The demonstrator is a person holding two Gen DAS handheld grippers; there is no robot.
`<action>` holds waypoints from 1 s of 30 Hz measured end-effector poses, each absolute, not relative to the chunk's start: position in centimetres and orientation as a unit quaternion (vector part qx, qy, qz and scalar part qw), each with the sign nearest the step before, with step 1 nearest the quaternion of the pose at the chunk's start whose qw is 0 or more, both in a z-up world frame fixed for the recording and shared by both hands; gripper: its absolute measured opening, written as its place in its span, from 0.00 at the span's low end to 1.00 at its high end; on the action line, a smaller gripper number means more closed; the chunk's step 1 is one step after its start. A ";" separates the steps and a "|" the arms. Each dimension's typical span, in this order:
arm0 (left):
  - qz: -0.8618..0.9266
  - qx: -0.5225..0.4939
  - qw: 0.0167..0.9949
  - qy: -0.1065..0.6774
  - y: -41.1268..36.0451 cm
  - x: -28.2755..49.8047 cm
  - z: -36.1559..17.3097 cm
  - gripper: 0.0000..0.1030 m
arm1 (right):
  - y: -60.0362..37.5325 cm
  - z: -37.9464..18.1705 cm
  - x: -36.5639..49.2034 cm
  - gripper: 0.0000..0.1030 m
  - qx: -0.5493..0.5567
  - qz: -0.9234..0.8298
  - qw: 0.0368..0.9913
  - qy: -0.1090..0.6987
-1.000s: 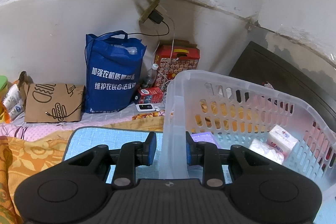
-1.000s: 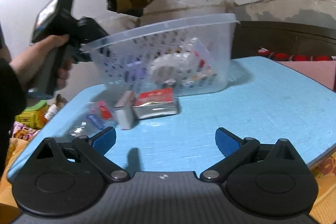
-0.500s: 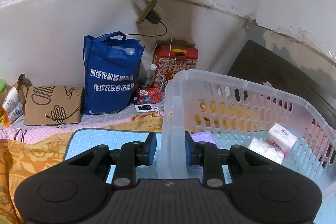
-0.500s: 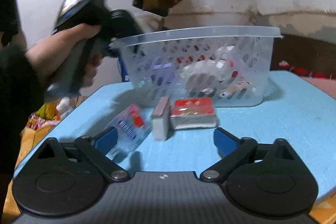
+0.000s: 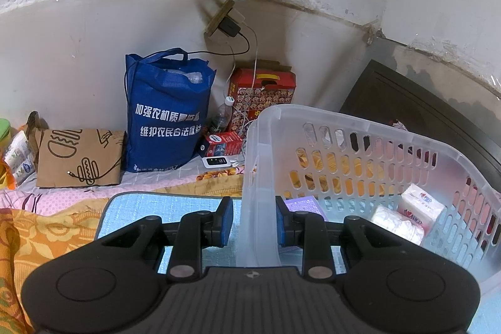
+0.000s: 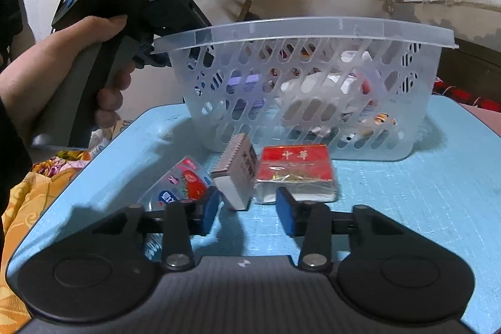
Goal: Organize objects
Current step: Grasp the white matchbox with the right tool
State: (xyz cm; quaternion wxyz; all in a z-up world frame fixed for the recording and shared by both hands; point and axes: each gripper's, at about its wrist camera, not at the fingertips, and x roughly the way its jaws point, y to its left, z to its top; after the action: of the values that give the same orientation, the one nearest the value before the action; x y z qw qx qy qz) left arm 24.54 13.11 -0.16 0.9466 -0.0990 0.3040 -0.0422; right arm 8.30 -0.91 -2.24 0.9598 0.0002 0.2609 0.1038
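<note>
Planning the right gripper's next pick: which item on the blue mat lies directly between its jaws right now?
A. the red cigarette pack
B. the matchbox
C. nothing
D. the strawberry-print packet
B: the matchbox sits in the gap of the right gripper, whose jaws stand apart, not touching it.

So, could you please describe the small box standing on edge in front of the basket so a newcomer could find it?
On the blue mat, just before the clear plastic basket, three small items lie in a row. The middle one is the matchbox: tilted on edge, with a ribbed striking side, between the strawberry-print packet and the flat red cigarette pack.
</note>
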 end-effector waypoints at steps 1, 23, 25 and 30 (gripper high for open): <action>-0.043 -0.099 0.946 0.304 13.1 24.5 -0.1 0.31 | -0.8 -2.2 8.2 0.40 -0.002 0.105 0.960 0.258; -0.043 -0.099 0.947 0.304 13.2 24.6 0.0 0.31 | 0.7 -1.9 9.3 0.19 -0.031 0.120 0.962 0.245; -0.042 -0.099 0.947 0.304 13.1 24.6 0.0 0.31 | 0.1 -1.8 9.0 0.19 -0.026 0.122 0.962 0.242; -0.043 -0.099 0.947 0.304 13.1 24.5 0.0 0.31 | -1.5 -1.4 8.3 0.19 -0.018 0.122 0.964 0.236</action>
State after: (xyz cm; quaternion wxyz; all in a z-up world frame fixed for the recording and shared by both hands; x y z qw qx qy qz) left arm 24.54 13.12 -0.02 0.9466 -0.0990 0.3038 -0.0425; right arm 8.30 -1.47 -1.40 0.9638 -0.0182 0.2364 0.1222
